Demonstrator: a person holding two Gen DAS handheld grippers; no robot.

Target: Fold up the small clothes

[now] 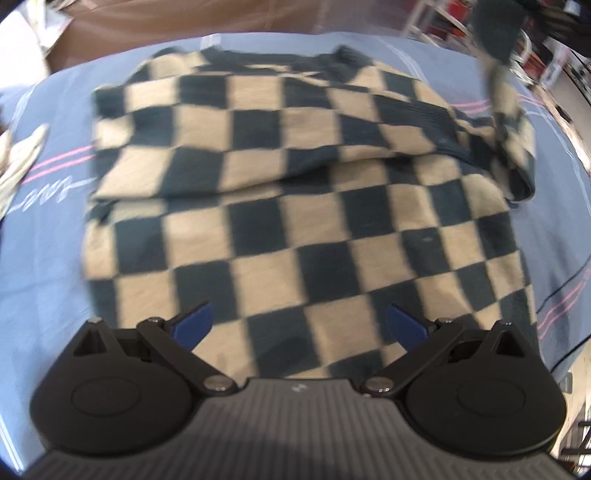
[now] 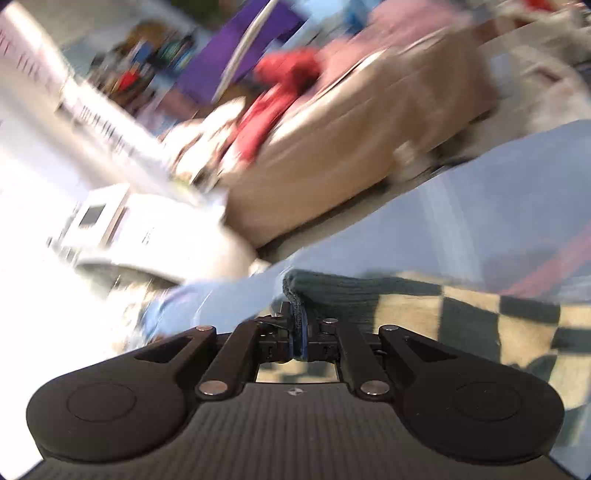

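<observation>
A dark-green and beige checkered sweater (image 1: 295, 192) lies spread on the blue cloth-covered table (image 1: 55, 236), with one sleeve folded across its chest. My left gripper (image 1: 301, 325) hovers open above the sweater's lower part, nothing between its blue pads (image 1: 194, 326). At the upper right of the left wrist view, a sleeve (image 1: 502, 96) is lifted off the table into the air. In the right wrist view my right gripper (image 2: 297, 334) is shut on the sleeve's dark ribbed cuff (image 2: 325, 295), and checkered fabric trails off to the right. That view is heavily blurred.
A cardboard box (image 2: 351, 155) holding red and pink clothes stands beyond the table's edge. White cloth (image 1: 20, 162) lies at the table's left side. Metal chair frames (image 1: 443, 18) and shelving show behind the table at the upper right.
</observation>
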